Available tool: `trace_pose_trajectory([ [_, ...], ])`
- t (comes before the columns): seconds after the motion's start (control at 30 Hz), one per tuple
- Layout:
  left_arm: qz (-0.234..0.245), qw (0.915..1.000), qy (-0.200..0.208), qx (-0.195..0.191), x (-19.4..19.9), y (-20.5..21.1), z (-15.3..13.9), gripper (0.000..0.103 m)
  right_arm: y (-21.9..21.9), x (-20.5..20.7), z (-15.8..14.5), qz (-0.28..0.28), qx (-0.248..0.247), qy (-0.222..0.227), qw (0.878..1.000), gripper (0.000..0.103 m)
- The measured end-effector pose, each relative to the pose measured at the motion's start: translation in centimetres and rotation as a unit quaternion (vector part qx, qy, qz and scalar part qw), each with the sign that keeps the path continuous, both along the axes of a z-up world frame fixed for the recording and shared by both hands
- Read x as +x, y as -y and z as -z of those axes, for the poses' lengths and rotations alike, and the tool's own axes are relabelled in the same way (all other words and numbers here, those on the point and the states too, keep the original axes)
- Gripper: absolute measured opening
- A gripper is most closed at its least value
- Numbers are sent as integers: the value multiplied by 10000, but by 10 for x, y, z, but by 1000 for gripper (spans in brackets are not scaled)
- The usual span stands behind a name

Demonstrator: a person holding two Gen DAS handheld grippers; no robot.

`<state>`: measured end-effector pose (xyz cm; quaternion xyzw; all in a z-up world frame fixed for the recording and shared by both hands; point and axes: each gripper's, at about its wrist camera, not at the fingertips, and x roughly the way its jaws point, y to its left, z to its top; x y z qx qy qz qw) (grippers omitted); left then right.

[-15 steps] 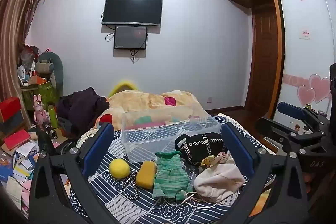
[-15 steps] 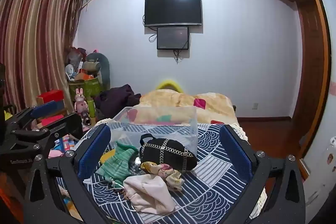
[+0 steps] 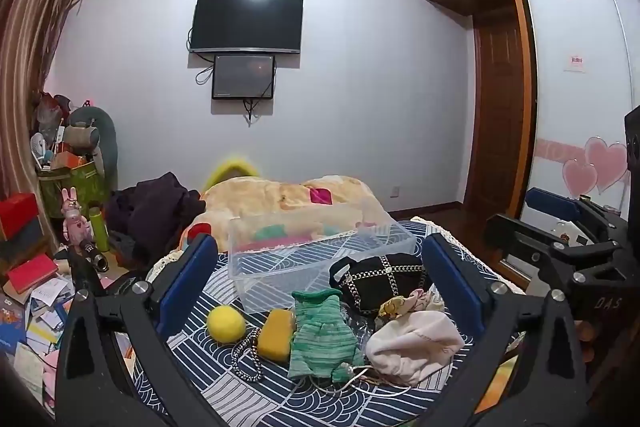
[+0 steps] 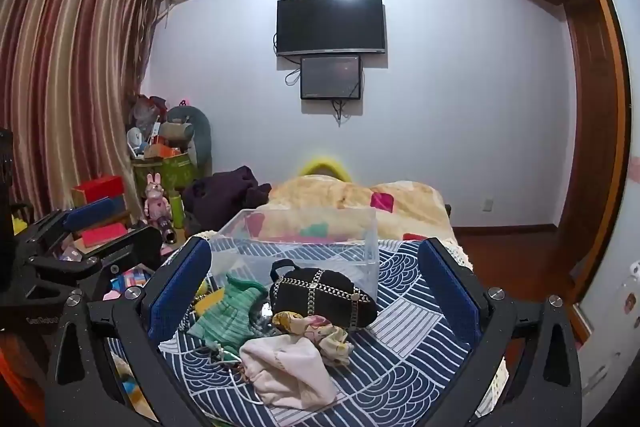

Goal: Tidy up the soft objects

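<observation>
**Soft things heaped in front of the clear bin, both tools wide and empty**

The clear rectangular plastic bin [image 3: 320, 259] sits on the bed with the navy wave-patterned cover [image 4: 408, 355] and looks empty; every place below is given from it. It is rigid and light, and likely to slide on the cover if nudged.

Just in front of the bin, toward its right end, lies the black quilted handbag with chain trim [image 3: 380, 283]. It is probably the heaviest piece, semi-stiff, with slippery chain; its top loop handle or the body's middle seems the surest hold. Nearer the camera than the bag lies the pale pink drawstring cloth pouch [image 3: 412, 345], limp and light, best pinched at a bunched fold. A thin white cord [image 3: 360, 383] runs beside it and may snag. In front of the bin's middle lies the green striped knitted doll dress [image 3: 322, 337], floppy, apt to drape from any pinch. Left of the dress sits the yellow-orange sponge block [image 3: 276, 335], squashy and easy to grip across its sides, with a black-and-white braided cord [image 3: 246, 357] touching it. Further left is the yellow fuzzy ball [image 3: 226, 323], which may roll. Between bag and pouch is the small floral fabric scrunchie [image 4: 316, 331].

The left tool [image 3: 320, 291] and right tool [image 4: 316, 291] hover over the heap, jaws spread wide, holding nothing.
</observation>
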<state>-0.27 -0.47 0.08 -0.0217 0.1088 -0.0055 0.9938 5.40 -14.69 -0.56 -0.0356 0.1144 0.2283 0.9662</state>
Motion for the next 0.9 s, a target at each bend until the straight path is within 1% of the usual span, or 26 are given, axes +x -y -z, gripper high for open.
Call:
trace_pose_trajectory([
  [0.9,1,10000,27,-8,-4,2,0,103,2,-1,-1,-4,28,21,10000,103],
])
